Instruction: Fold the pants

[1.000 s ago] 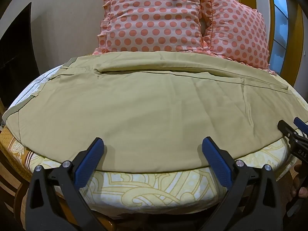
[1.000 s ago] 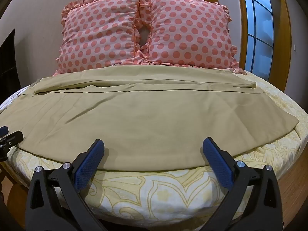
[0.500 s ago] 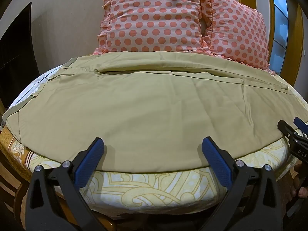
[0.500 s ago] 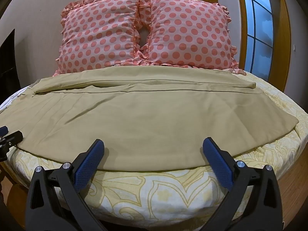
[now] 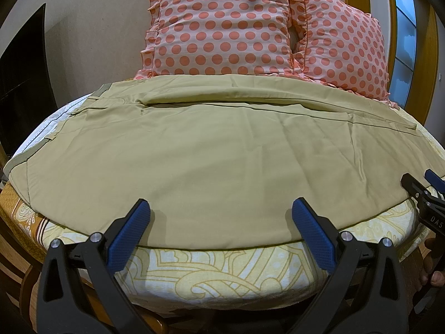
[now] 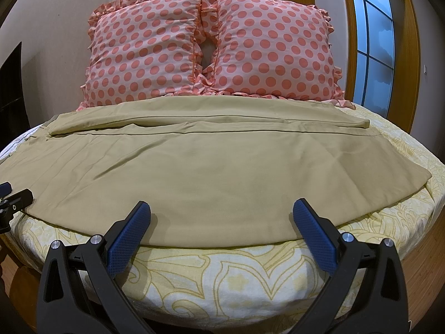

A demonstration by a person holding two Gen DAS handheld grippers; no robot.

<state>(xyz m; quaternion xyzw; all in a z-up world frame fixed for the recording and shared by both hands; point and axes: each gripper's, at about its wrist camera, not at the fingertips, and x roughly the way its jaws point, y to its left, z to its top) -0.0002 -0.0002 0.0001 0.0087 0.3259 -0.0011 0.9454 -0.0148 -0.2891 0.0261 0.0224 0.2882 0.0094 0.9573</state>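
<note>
We hold our left gripper [image 5: 221,217] and right gripper [image 6: 221,217] spread wide, gripping nothing, just short of the khaki pants [image 6: 178,178], which lie flat across the bed [image 6: 222,275] in front of two polka-dot pillows [image 6: 211,47].

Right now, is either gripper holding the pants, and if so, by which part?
Nothing is held. The left gripper and right gripper are both open, poised at the near edge of the khaki pants, which lie flat on the bed.
</note>
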